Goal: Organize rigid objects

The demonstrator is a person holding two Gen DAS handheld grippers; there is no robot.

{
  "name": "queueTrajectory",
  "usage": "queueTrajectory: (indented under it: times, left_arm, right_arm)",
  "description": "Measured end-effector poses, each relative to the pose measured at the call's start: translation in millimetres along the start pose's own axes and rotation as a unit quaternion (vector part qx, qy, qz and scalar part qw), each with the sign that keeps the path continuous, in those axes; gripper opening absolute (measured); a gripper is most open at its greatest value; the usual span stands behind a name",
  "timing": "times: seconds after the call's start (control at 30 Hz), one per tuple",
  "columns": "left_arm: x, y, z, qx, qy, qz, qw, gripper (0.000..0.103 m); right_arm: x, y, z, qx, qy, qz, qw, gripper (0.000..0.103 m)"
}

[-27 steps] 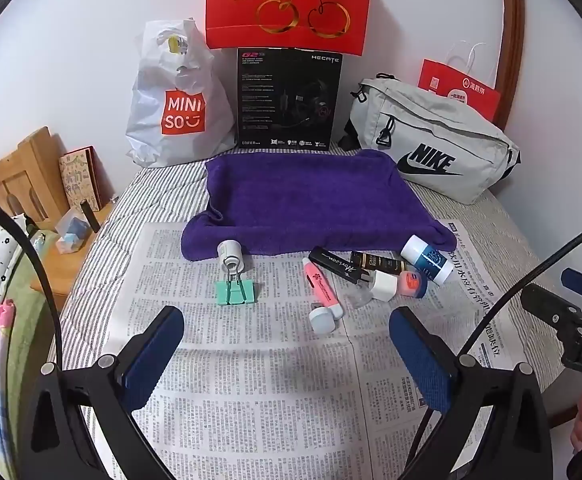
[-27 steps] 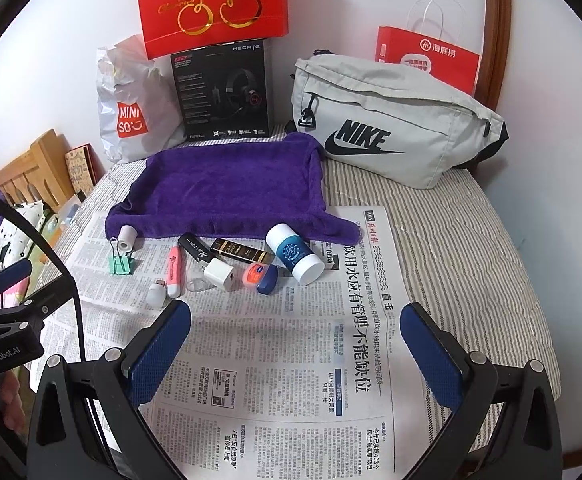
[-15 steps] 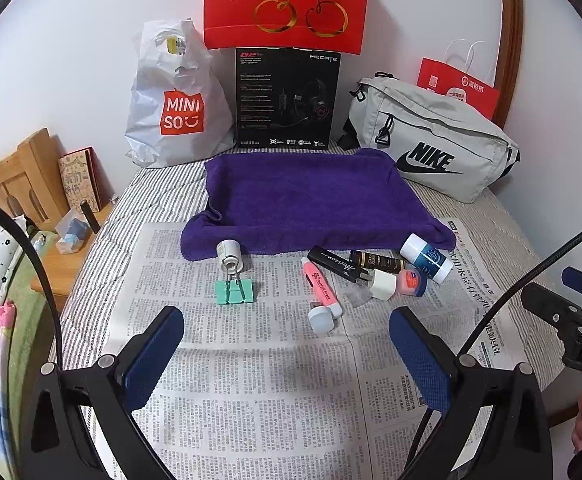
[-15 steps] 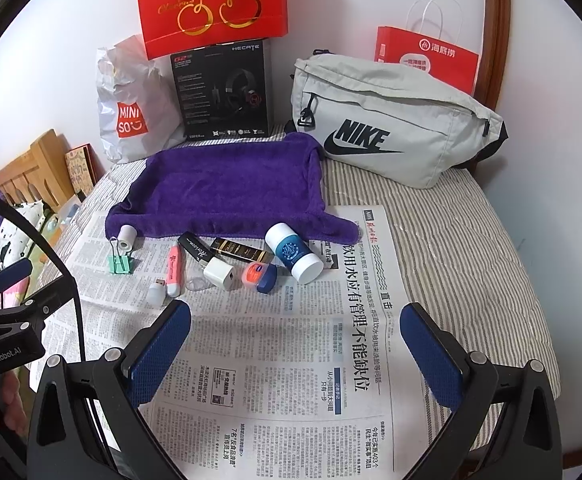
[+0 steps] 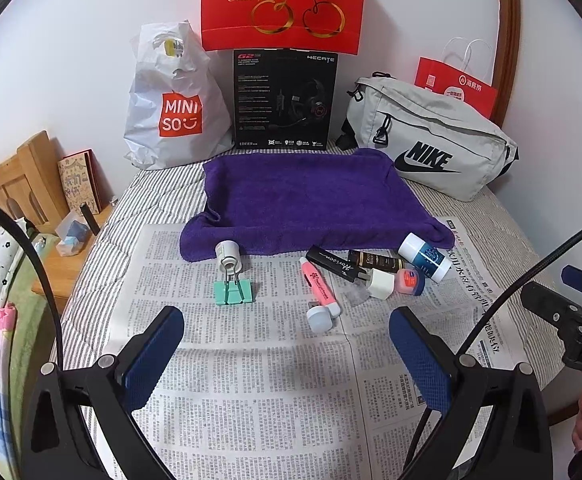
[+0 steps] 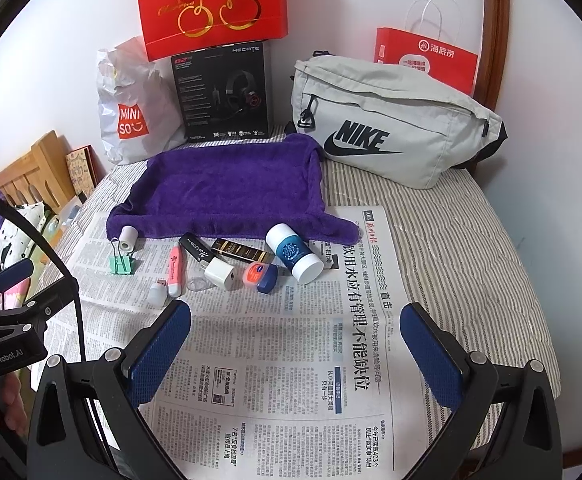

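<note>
Small items lie in a row on newspaper (image 5: 251,380) in front of a purple towel (image 5: 311,196): a white tape roll (image 5: 228,254), a green binder clip (image 5: 234,291), a pink highlighter (image 5: 319,286), a black tube (image 5: 333,263), a white charger (image 5: 381,283), a round tin (image 5: 410,280) and a white-and-blue bottle (image 5: 425,257). My left gripper (image 5: 287,354) hovers open over the paper, short of the clip and highlighter. My right gripper (image 6: 295,348) is open too, below the bottle (image 6: 294,253) and tin (image 6: 260,274). Neither holds anything.
Against the wall stand a white Miniso bag (image 5: 171,100), a black headset box (image 5: 285,98), a red cherry bag (image 5: 283,4), a grey Nike bag (image 5: 431,144) and a red paper bag (image 5: 457,86). A wooden nightstand (image 5: 63,256) is left of the striped bed.
</note>
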State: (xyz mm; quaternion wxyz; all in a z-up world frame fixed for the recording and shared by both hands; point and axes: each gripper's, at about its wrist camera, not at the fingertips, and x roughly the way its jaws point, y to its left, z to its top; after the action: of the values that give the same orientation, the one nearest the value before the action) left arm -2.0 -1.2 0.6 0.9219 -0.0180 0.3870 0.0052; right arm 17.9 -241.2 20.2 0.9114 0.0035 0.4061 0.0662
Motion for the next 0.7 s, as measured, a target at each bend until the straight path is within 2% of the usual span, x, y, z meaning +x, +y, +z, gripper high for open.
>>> queueTrajectory:
  times: [0.17,0.37,0.7]
  left_arm:
    - [-0.1,-1.3,-0.3,0.004,0.012,0.006,0.9999,0.103]
    - [-1.1,-1.3,-0.8,-0.002,-0.01,-0.002,0.9999,0.103]
    - [-0.8,-2.4,-0.2,0.002,-0.005,0.0,1.0,0.103]
  right_arm:
    - [-0.8,0.7,0.0,0.0,-0.002,-0.001,1.0,0.103]
    - [0.0,1.3,0.1,-0.001,-0.001,-0.001,1.0,0.103]
    - [0.3,2.5,-0.7,-0.002,-0.003,0.001,1.0,0.103]
